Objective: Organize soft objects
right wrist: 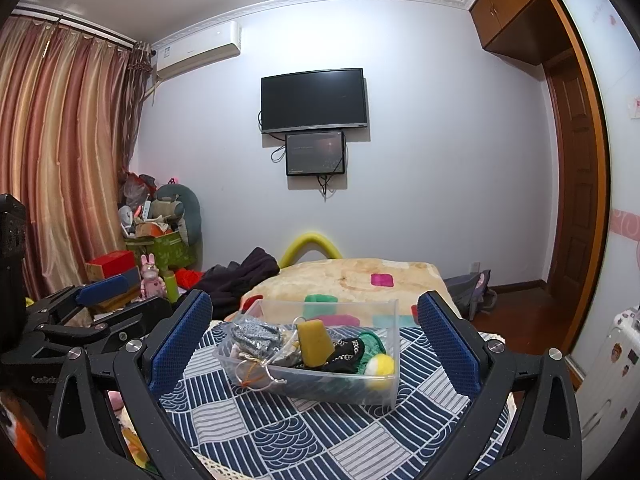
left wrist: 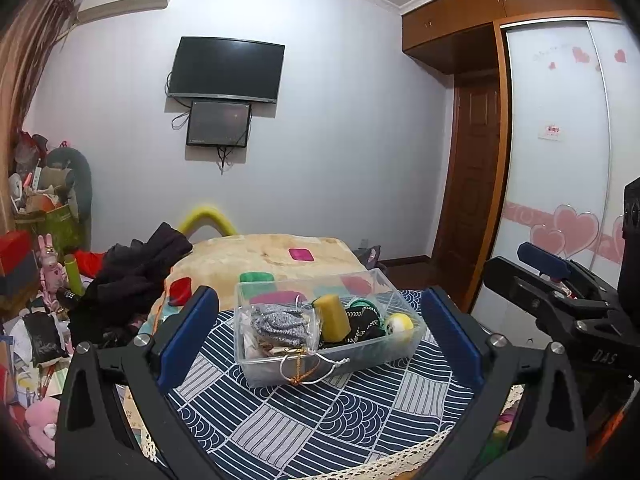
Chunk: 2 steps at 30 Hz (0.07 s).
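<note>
A clear plastic box (left wrist: pixel 404 344) (right wrist: pixel 384 390) stands on a blue patterned cloth (left wrist: pixel 320 416) (right wrist: pixel 304 432). It holds a grey knit pouch in a clear bag (left wrist: pixel 280 322) (right wrist: pixel 256 336), a yellow sponge block (left wrist: pixel 332 316) (right wrist: pixel 316 338), a black item with a chain (left wrist: pixel 366 322) (right wrist: pixel 346 354), a green piece (right wrist: pixel 372 342) and a yellow-white ball (left wrist: pixel 400 324) (right wrist: pixel 382 364). My left gripper (left wrist: pixel 320 336) is open and empty, in front of the box. My right gripper (right wrist: pixel 316 340) is open and empty, also in front of the box; it also shows at the right edge of the left wrist view (left wrist: pixel 552 276).
A beige blanket with coloured patches (left wrist: pixel 256 258) (right wrist: pixel 360 276) lies behind the box. Dark clothes (left wrist: pixel 136 272) (right wrist: pixel 240 272) are heaped at the left. Toys, boxes and clutter (left wrist: pixel 36 264) (right wrist: pixel 152 248) fill the left side. A wardrobe (left wrist: pixel 560 140) stands at the right.
</note>
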{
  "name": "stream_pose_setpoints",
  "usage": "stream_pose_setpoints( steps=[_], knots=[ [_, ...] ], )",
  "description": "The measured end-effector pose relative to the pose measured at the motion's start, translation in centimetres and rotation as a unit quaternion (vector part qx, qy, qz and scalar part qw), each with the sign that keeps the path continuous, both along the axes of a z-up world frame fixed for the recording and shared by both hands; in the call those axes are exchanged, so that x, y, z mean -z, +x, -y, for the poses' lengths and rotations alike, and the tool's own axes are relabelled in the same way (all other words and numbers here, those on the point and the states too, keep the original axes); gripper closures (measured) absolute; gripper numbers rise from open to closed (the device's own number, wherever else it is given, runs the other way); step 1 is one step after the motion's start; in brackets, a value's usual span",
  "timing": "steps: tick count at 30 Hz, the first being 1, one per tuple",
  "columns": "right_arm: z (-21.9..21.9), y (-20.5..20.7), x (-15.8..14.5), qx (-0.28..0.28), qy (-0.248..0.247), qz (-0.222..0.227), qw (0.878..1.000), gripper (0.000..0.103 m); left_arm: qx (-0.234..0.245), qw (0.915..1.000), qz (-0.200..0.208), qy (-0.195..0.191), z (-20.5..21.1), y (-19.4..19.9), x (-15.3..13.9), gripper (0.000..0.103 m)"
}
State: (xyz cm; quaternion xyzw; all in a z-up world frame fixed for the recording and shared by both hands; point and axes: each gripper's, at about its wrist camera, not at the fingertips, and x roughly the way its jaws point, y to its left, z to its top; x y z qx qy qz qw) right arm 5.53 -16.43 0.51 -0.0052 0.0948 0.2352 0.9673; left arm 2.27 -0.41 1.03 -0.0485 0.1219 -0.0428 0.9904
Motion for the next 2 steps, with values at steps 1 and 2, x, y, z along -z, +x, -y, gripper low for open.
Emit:
stream_pose_setpoints(
  steps=[1,2],
  knots=[
    [-0.01,0.02,0.00,0.001,0.000,0.000,1.000,0.000,0.000,1.0000,-0.002,0.000,-0.06,0.09,0.04,0.000],
    [-0.01,0.03,0.00,0.001,0.000,0.000,1.000,0.000,-0.002,1.0000,-0.004,-0.001,-0.07,0.19,0.09,0.000]
  ],
)
